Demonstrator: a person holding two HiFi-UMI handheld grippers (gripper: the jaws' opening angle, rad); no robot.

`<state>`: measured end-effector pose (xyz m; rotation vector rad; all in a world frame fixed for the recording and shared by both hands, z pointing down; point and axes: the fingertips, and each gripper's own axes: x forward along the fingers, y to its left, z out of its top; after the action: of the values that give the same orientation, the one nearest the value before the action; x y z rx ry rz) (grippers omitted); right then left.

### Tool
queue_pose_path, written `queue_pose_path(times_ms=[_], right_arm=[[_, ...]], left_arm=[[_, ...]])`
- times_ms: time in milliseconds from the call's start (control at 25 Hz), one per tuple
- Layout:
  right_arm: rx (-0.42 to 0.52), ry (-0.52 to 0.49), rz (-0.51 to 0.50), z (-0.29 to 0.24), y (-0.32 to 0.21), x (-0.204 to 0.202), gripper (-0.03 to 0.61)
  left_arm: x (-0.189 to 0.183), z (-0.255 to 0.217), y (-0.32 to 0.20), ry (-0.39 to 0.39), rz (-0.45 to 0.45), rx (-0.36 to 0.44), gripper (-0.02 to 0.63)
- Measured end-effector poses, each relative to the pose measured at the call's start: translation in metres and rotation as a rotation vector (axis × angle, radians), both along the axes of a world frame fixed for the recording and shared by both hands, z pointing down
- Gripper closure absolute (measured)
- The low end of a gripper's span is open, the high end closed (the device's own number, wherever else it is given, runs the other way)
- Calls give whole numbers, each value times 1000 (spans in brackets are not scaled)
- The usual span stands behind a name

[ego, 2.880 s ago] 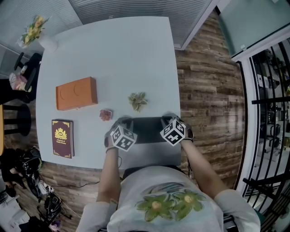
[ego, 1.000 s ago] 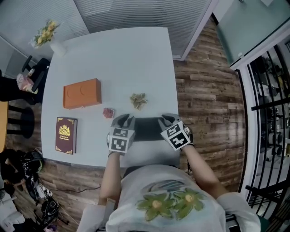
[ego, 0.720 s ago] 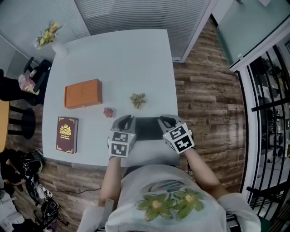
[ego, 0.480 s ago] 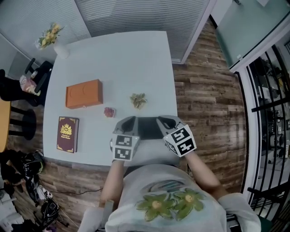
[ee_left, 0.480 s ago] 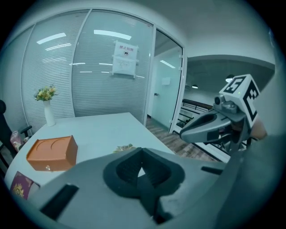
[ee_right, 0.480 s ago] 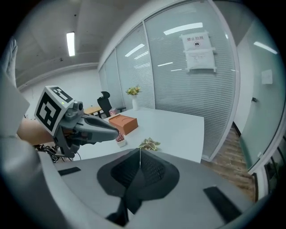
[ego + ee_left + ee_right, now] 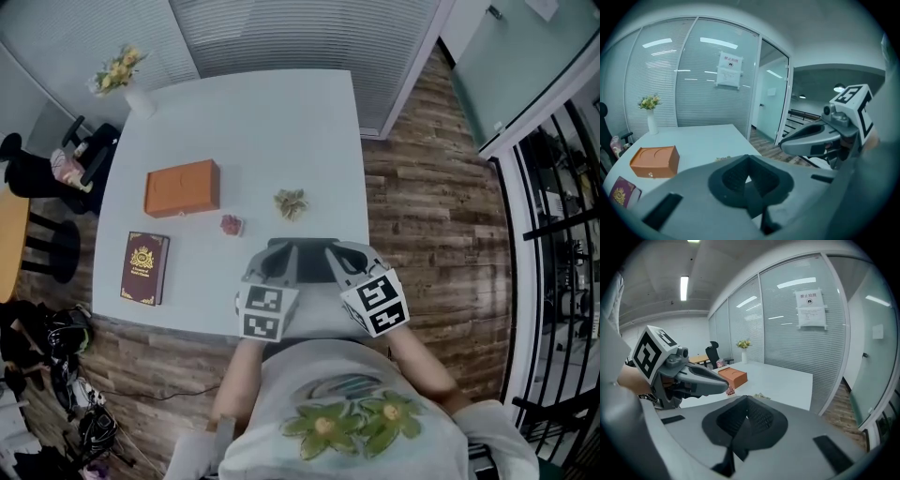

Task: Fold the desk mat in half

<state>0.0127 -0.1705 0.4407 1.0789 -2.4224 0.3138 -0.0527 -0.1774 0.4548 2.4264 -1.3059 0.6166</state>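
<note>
Up since a second ago: both my grippers, raising the near edge of the desk mat (image 7: 305,262) | left gripper (image 7: 275,255): jaws clamped shut on the dark mat's edge | right gripper (image 7: 333,255): likewise, near it | mat at the near side of the white table (image 7: 234,131) | orange box (image 7: 182,187) and book (image 7: 145,268) well off to my left

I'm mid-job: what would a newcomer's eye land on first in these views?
The left gripper and the right gripper are both shut on the dark desk mat at the near edge of the white table, and the mat's near side looks lifted. Farther left lie an orange box and a maroon book.
</note>
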Motion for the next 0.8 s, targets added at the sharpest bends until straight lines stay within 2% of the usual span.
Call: queue_pose_path(times_ms=[800], right_arm=[[52, -13, 9, -30, 37, 9, 561]], left_arm=[[14, -35, 35, 43, -35, 49, 611]])
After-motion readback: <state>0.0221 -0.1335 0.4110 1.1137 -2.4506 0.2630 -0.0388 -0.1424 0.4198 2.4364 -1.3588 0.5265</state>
